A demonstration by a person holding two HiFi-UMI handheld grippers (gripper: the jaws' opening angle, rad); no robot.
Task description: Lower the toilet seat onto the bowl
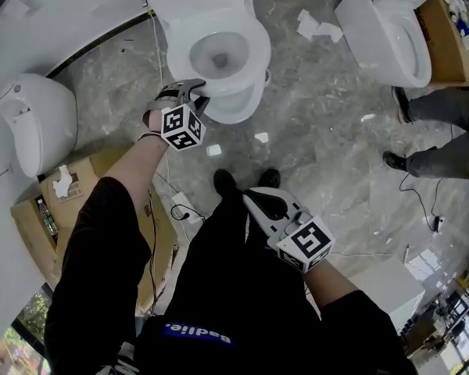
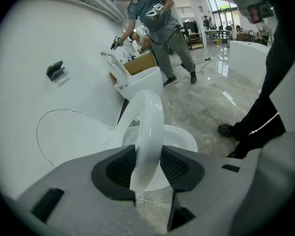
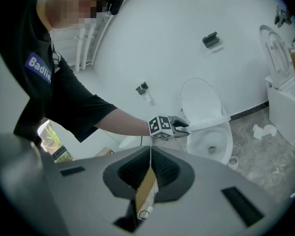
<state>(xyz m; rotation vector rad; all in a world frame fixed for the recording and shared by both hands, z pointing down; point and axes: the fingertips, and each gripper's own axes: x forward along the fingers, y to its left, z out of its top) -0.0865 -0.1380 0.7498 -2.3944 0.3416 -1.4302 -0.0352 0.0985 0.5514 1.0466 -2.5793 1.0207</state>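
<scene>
While the lid stands upright against the wall, the toilet seat sits nearly level just above the bowl. From the right gripper view it shows edge-on as a thin white band. The left gripper has the seat's front rim between its fingers, which stand wide and touch the rim on both sides. The right gripper is well back from the toilet, over the person's legs. Its fingers are closed together, and a tan sliver shows in the gap below the pads, though I can't tell what it is. Paper scraps lie on the grey marbled floor. A second toilet stands to the right, with another person bent over it.
</scene>
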